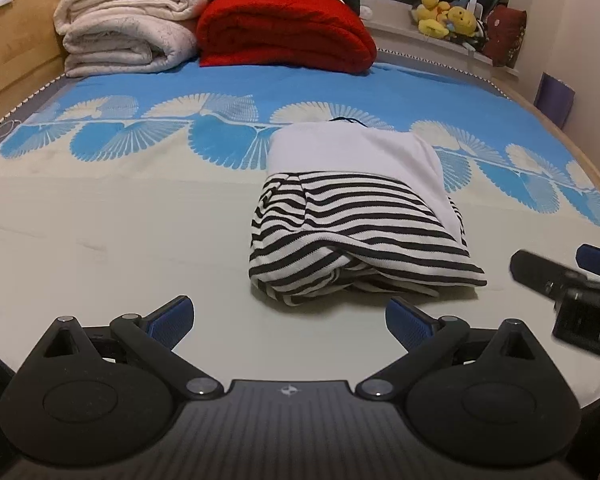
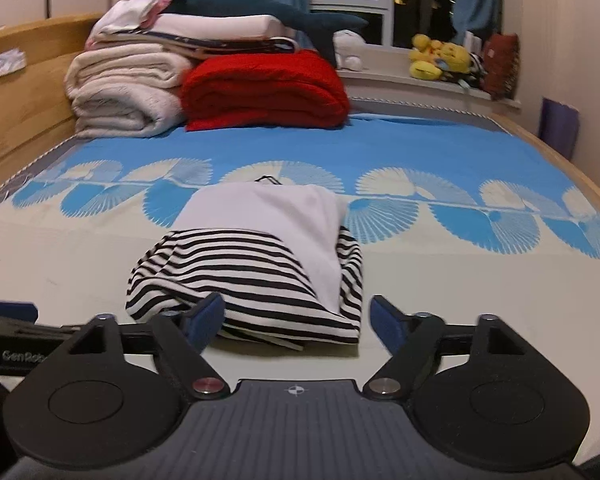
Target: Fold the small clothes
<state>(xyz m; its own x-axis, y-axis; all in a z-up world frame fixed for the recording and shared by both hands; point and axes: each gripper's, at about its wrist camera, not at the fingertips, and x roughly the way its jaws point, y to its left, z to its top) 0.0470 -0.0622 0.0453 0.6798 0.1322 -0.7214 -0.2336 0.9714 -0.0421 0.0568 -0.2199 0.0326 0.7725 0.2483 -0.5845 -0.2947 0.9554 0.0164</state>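
A folded black-and-white striped garment (image 1: pixel 340 236) with a white upper part lies on the bed sheet (image 1: pixel 120 220), right of centre in the left wrist view. It also shows in the right wrist view (image 2: pixel 244 272), just beyond the fingers. My left gripper (image 1: pixel 288 320) is open and empty, a little short of the garment's near left corner. My right gripper (image 2: pixel 296 320) is open and empty, its fingers standing either side of the garment's near edge. The right gripper also shows at the right edge of the left wrist view (image 1: pixel 572 276).
Folded cream blankets (image 1: pixel 128 28) and a red blanket (image 1: pixel 284 32) are stacked at the head of the bed. A wooden bed frame (image 1: pixel 16 40) runs along the left. Yellow plush toys (image 1: pixel 448 18) sit on the windowsill. A purple box (image 1: pixel 554 98) stands by the right wall.
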